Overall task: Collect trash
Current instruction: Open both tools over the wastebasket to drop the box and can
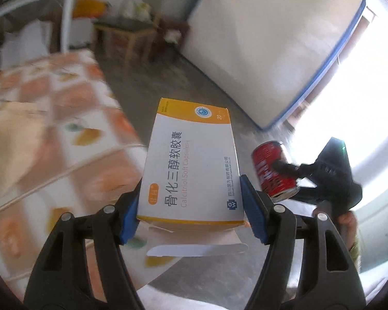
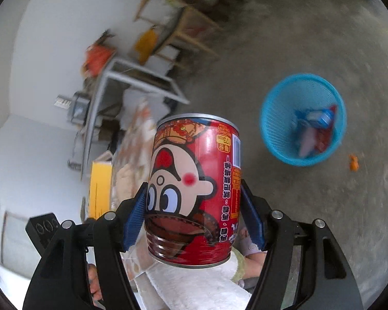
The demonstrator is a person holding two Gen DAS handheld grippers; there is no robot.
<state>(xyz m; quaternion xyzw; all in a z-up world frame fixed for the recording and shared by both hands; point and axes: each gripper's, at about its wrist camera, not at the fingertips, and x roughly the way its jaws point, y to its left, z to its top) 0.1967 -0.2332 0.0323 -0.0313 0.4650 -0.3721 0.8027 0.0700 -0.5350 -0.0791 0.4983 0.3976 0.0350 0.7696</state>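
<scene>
Between our left gripper [image 1: 190,206] pads sits the medicine box [image 1: 191,165], pinched; our right gripper [image 2: 192,215] pinches the red can [image 2: 194,188] — both held up, blue basket [image 2: 276,139] on the floor.

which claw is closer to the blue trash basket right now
Right, probably. The right claw, gripping the red can, faces the blue basket; the left claw sees no basket.
</scene>
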